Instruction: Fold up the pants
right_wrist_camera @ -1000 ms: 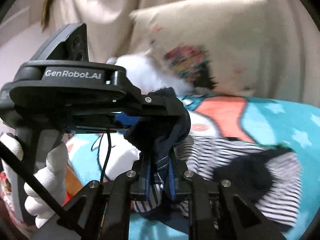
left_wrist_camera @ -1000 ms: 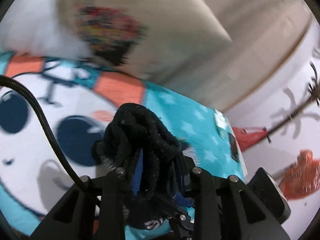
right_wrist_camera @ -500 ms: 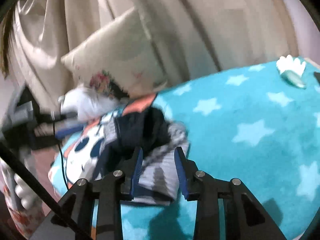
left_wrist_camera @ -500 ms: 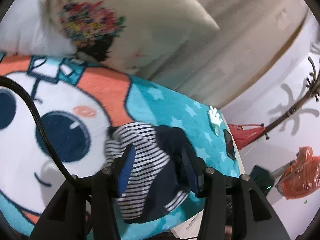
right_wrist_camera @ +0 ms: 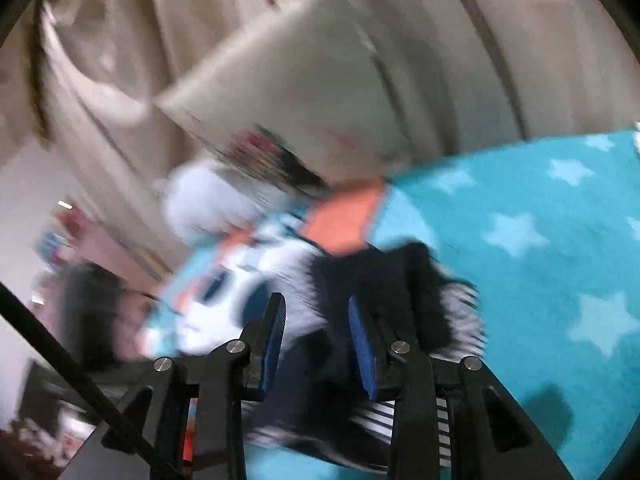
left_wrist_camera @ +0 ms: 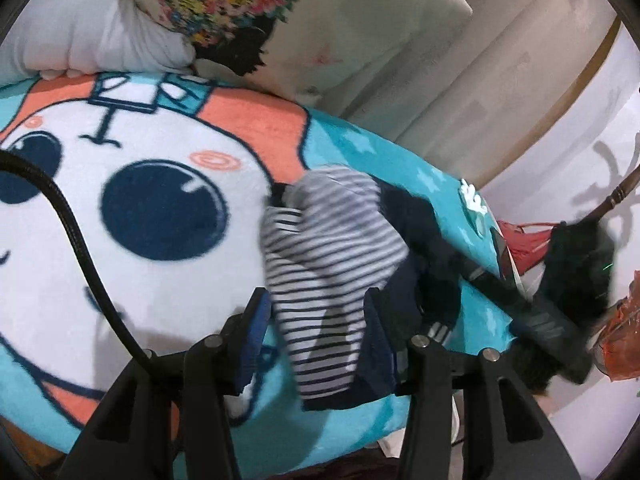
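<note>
Bed covered by a teal cartoon blanket (left_wrist_camera: 168, 216), white stars on the right part; big cream pillow (left_wrist_camera: 360, 32) with a flower print at the head, curtain behind.

Pants (left_wrist_camera: 332, 256), dark navy with a striped inside showing, lie in a rumpled bundle near the blanket's right edge, roughly doubled over but not flat. Edges look uneven; the dark part is bunched beside the striped part.

Left hand-held gripper (left_wrist_camera: 316, 320): jaws wide, striped cloth between them but not pinched. Right hand-held gripper (right_wrist_camera: 316, 332): jaws apart, nothing held, pants just ahead; that view is blurred.

Judgement: one rough fold made, both grips let go. Smoothing and a further fold remain.
</note>
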The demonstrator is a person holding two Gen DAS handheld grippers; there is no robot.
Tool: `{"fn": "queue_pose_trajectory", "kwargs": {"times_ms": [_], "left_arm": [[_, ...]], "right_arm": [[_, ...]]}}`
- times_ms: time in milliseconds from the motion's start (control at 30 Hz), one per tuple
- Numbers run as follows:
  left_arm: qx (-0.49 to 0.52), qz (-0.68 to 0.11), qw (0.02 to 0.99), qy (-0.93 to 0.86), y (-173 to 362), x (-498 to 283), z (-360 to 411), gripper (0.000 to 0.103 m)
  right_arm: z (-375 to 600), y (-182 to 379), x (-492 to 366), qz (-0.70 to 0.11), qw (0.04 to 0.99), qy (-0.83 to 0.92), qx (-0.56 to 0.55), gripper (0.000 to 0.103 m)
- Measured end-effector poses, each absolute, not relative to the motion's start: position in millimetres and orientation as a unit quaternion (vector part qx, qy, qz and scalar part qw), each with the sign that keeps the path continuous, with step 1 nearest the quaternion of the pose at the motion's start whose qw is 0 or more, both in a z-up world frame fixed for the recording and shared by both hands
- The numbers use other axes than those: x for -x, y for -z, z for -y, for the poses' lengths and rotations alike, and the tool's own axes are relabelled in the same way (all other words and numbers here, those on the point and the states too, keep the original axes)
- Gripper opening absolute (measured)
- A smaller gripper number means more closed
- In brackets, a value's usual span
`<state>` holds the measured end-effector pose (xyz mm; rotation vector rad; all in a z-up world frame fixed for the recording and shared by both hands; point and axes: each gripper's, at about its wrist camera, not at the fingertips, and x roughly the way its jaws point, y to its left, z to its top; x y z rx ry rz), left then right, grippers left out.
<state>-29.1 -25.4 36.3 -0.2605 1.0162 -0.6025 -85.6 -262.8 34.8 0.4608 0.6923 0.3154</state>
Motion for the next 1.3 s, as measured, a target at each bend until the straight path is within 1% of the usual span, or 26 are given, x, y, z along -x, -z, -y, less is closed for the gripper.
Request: {"fn": "queue_pose_trajectory", "kwargs": {"times_ms": [67, 133, 300, 400, 433, 500, 533, 567, 700, 833, 900, 967, 1033, 1233, 1300], "left_arm": [[0.126, -0.470, 0.831, 0.271, -38.1, 27.4, 15.1, 0.047], [0.129, -0.464, 0.835, 0.266, -38.9, 24.7, 10.9, 0.047], [0.119, -0.452, 0.831, 0.302, -42.6, 35.7, 24.9, 0.047], [0.104, -0.440, 0.827, 0.334, -43.1, 48.5, 39.3, 0.054], [0.099, -0.441, 0.822, 0.345, -39.7, 52.0, 45.8, 0.055], [0.088, -0.449, 0.818, 0.349, -32.0, 54.4, 54.7, 0.055], [0.082, -0.458, 0.815, 0.346, -24.8, 54.9, 60.3, 0.055], [0.079, -0.464, 0.814, 0.342, -19.5, 54.6, 63.7, 0.055], [0.074, -0.475, 0.814, 0.326, -6.0, 54.6, 70.4, 0.055], [0.073, -0.473, 0.816, 0.324, -5.8, 58.6, 69.1, 0.055], [0.073, -0.471, 0.816, 0.328, -5.5, 59.3, 68.3, 0.055], [0.075, -0.470, 0.814, 0.332, -5.6, 59.8, 67.2, 0.056], [0.075, -0.471, 0.813, 0.335, -5.2, 61.0, 66.9, 0.056], [0.079, -0.472, 0.811, 0.336, -6.1, 55.7, 61.3, 0.056], [0.077, -0.472, 0.812, 0.335, -8.1, 55.8, 60.1, 0.056]], "right_arm": [[264.3, -15.9, 93.8, -0.356, 0.909, -0.116, -0.185, 0.034], [265.7, -10.5, 104.8, -0.341, 0.918, -0.110, -0.170, 0.034], [252.5, -24.2, 108.9, -0.356, 0.924, -0.090, -0.108, 0.034], [257.7, -50.5, 100.8, -0.334, 0.927, -0.108, -0.134, 0.035], [259.0, -58.1, 96.4, -0.330, 0.924, -0.123, -0.147, 0.036], [261.1, -69.8, 82.8, -0.331, 0.914, -0.154, -0.178, 0.042], [259.5, -73.7, 74.7, -0.339, 0.905, -0.175, -0.190, 0.045], [256.4, -74.3, 65.0, -0.349, 0.895, -0.196, -0.198, 0.046], [235.3, -66.3, 22.6, -0.397, 0.850, -0.261, -0.227, 0.046], [222.0, -26.6, -17.2, -0.473, 0.787, -0.284, -0.276, 0.046], [237.2, -5.6, -27.7, -0.480, 0.780, -0.250, -0.313, 0.044], [260.5, 11.0, -29.6, -0.464, 0.773, -0.226, -0.369, 0.021], [272.6, 17.4, -26.1, -0.454, 0.772, -0.206, -0.394, 0.012], [283.3, -3.4, 0.6, -0.431, 0.829, -0.131, -0.332, 0.012], [288.4, -13.2, 15.6, -0.414, 0.841, -0.126, -0.326, 0.019]]}}
